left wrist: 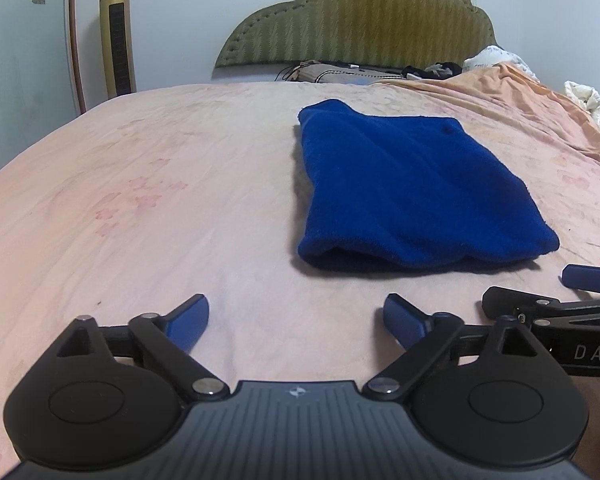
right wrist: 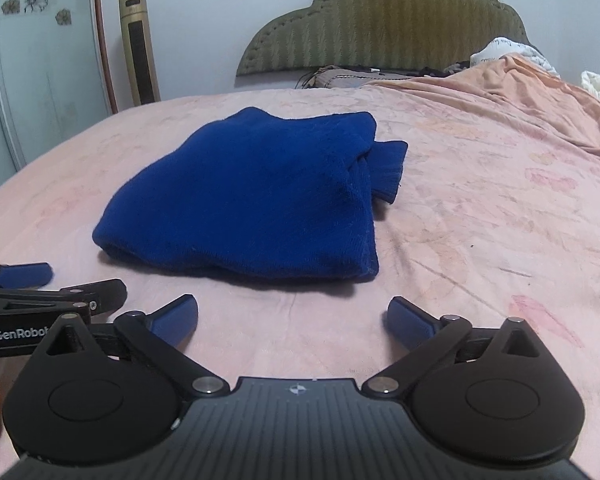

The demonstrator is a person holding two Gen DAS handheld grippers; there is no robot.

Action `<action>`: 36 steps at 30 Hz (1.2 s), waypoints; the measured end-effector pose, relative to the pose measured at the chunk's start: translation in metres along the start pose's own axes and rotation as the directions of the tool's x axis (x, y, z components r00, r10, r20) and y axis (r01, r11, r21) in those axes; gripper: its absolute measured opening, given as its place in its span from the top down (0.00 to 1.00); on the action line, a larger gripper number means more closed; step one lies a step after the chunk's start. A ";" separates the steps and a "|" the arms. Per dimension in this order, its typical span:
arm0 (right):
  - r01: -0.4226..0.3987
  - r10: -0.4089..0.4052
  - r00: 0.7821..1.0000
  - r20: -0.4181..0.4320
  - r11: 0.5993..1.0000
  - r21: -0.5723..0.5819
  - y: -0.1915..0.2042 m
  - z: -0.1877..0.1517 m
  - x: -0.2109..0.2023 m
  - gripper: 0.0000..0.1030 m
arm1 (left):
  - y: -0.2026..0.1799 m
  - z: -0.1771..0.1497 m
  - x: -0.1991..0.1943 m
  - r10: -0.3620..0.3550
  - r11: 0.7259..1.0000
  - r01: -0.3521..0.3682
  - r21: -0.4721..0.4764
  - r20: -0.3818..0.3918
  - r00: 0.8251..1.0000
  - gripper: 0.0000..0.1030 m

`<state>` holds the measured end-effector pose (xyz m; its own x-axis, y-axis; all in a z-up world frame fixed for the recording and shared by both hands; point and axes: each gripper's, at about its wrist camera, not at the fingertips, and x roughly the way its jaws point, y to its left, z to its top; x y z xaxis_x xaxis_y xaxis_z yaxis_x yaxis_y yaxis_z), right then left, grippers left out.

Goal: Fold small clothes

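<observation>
A blue fleece garment [left wrist: 412,188] lies folded into a thick rectangle on the pink bedsheet [left wrist: 160,200]. In the right wrist view the garment [right wrist: 252,196] shows a ribbed cuff sticking out on its right side. My left gripper [left wrist: 296,320] is open and empty, low over the sheet, short of the garment's near left corner. My right gripper [right wrist: 292,320] is open and empty, just short of the garment's near edge. Each gripper shows at the edge of the other's view: the right one [left wrist: 580,292] and the left one [right wrist: 40,284].
A padded olive headboard [left wrist: 364,20] stands at the far end with pillows and dark clutter [left wrist: 380,72] below it. A rumpled orange cover and white bedding [left wrist: 540,88] lie at the far right. A gold tower fan [left wrist: 118,32] stands by the wall at left.
</observation>
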<state>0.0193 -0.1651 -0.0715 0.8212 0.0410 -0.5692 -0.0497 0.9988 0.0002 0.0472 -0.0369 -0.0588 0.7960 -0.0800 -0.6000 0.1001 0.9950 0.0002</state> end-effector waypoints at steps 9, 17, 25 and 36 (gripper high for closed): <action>0.024 -0.024 1.000 -0.012 1.000 -0.009 0.001 -0.002 0.000 0.00 | -0.001 -0.002 0.001 0.042 0.999 -0.042 0.012 -0.001 0.999 0.02; 0.026 -0.026 0.999 -0.019 1.000 -0.010 0.000 -0.003 0.001 0.00 | 0.001 -0.002 0.004 0.037 0.999 -0.037 -0.004 -0.017 0.999 0.00; 0.028 -0.029 0.999 -0.025 1.000 -0.013 0.000 -0.003 0.002 0.00 | 0.001 -0.003 0.005 0.042 0.999 -0.042 0.001 -0.023 0.999 0.00; 0.032 -0.032 0.999 -0.016 0.999 0.001 -0.002 -0.005 0.000 0.00 | 0.000 -0.005 0.000 0.068 0.998 -0.068 -0.008 0.000 0.998 0.00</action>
<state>0.0170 -0.1671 -0.0759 0.8130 0.0082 -0.5822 -0.0223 0.9996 -0.0170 0.0447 -0.0363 -0.0627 0.8007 -0.0118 -0.5989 0.0407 0.9986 0.0347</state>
